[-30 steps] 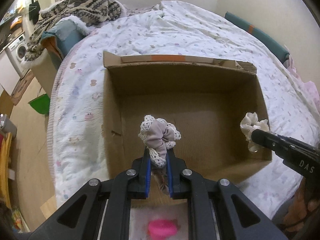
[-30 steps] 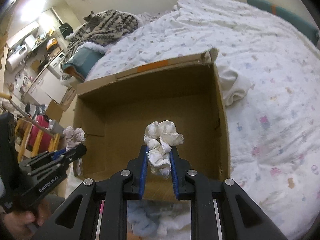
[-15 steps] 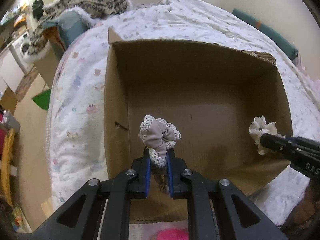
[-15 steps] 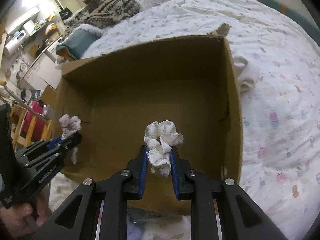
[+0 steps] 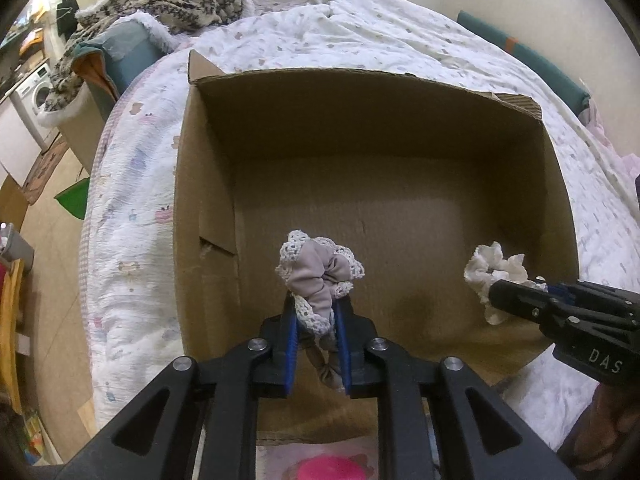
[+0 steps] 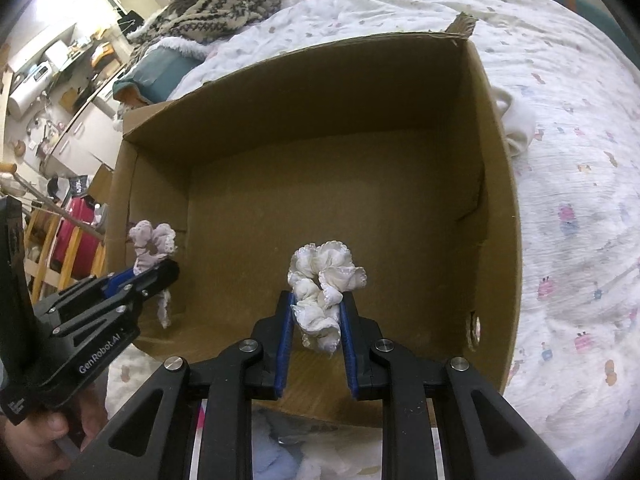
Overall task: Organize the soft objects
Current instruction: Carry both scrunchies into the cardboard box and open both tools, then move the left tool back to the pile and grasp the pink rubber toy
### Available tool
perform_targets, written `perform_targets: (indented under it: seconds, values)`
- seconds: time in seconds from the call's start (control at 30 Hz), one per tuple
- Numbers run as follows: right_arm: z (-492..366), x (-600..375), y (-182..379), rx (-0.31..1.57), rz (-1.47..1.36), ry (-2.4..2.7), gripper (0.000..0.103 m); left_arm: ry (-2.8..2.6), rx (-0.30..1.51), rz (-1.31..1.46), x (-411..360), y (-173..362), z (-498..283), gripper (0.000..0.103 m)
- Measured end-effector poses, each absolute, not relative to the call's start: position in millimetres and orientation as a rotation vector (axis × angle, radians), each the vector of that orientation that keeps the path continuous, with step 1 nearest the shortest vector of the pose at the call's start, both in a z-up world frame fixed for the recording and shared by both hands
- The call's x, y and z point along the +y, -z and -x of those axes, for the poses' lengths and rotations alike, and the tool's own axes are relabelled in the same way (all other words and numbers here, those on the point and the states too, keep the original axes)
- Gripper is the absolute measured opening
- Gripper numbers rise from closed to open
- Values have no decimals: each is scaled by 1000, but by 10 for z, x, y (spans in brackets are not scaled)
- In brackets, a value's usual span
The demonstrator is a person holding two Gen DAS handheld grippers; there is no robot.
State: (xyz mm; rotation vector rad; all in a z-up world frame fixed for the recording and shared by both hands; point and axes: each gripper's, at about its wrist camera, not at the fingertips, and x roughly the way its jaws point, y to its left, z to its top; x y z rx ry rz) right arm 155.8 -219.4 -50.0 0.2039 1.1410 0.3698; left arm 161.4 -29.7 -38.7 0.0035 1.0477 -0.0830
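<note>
Two scrunchies, one per gripper. Left gripper (image 5: 316, 314) jaws easing apart, mauve scrunchie (image 5: 318, 280) between pads. Right gripper (image 6: 318, 312) clamped on white scrunchie (image 6: 324, 284). Both over one cardboard box (image 5: 208, 184).

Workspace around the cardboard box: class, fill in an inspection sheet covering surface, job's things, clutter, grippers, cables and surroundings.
Surface: bed quilt, white with small prints, under the box.
Job's things: cardboard box, open, nothing on its floor; mauve scrunchie; white scrunchie.
Clutter: pink object and pale cloths below the box's near edge.
Grippers: left gripper clamps the mauve scrunchie; right gripper clamps the white scrunchie; both over the box.
Cables: nothing seen.
Surroundings: patterned blanket, washing machine.
</note>
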Motion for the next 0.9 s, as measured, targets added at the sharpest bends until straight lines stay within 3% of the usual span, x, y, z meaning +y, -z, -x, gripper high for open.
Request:
perform_targets:
  seconds: [0.23,0.4,0.5,0.57,0.6,0.63,0.9]
  values:
    - [-1558,-2173,513,1140,-201,-379,23,80,1043,-7,-305,362,-1643,31]
    - [-1572,-2191,547,1144,-213,-353,25,64,990,-15,-342,256,-1591,70]
    - [-1572,-2197,528,1131,-220,-349,33,71,975,18,-319,205,-1589,73]
    - [-1577,-2202,499,1119,-224,-342,52,65,978,20,-316,206,-1604,73]
    - [-1573,-2215,481,1107,-235,-339,72,60,982,18,-313,212,-1613,73]
    - [-1565,-2229,457,1090,-244,-332,75,58,985,19,-304,213,-1618,73]
    - [-1559,-2255,407,1084,-247,-318,75,50,983,23,-292,191,-1559,73]
